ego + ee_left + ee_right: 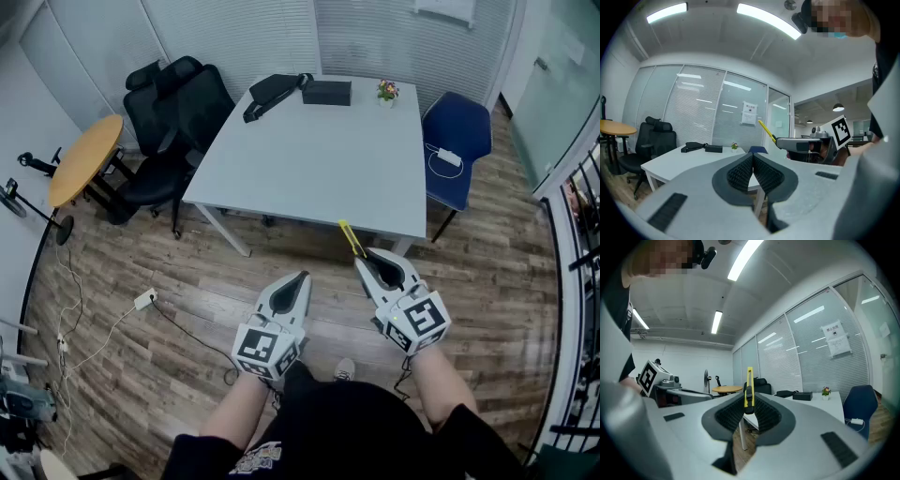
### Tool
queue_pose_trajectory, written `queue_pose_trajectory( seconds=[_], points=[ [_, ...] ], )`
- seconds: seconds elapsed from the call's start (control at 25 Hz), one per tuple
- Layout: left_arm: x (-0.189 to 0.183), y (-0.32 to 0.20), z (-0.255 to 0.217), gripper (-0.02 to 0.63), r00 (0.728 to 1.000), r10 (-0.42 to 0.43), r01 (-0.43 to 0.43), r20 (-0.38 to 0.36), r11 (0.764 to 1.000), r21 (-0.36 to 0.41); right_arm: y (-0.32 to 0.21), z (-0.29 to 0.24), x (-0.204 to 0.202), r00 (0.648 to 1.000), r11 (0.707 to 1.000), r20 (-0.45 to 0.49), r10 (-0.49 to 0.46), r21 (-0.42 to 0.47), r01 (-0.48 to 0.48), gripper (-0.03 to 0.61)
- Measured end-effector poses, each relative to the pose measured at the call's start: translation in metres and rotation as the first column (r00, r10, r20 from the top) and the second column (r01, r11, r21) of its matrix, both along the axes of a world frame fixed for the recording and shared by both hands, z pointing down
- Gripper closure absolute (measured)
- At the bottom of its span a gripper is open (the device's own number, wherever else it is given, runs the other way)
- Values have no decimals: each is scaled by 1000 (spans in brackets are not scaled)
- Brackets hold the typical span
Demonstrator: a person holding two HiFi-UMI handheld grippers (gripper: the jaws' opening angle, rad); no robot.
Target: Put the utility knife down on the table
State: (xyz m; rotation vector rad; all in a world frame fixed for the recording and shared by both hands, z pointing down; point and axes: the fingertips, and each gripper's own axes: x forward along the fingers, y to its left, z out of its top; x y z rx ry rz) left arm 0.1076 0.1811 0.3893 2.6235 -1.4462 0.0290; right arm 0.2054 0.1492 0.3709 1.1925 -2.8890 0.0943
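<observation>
One broad desk (309, 159), matte pale grey with a flat rectangular top, stands ahead. The main risk, I judge, is letting go too early: the knife hangs at the desk's near edge, so it could drop to the wood-grain floor (187, 309). The right gripper (363, 262), smooth grey plastic with ribbed dark pads (730, 416), pinches the slim yellow utility knife (351, 237), which might pivot in so narrow a hold. The left gripper (303, 277) is pressed together, empty.
</observation>
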Motion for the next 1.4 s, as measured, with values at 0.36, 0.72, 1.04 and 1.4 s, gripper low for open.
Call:
queue_pose_trajectory(
  seconds=[0.36, 0.72, 1.04, 1.4],
  points=[
    [-12, 0, -2, 609, 1000, -8, 8, 6, 1000, 0, -1, -2, -11, 1000, 1000, 20, -4, -5, 4, 511],
    [-35, -11, 4, 607, 1000, -11, 11, 7, 1000, -13, -16, 3, -31, 1000, 999, 25, 1, -32, 0, 510],
    [-71, -35, 9, 607, 1000, 12, -12, -13, 1000, -24, -39, 5, -68, 1000, 999, 5, 15, -45, -14, 511],
    [-124, -77, 10, 607, 998, 58, -59, -33, 998, -32, -79, 4, -120, 998, 997, -8, 62, -53, -62, 510]
  ],
)
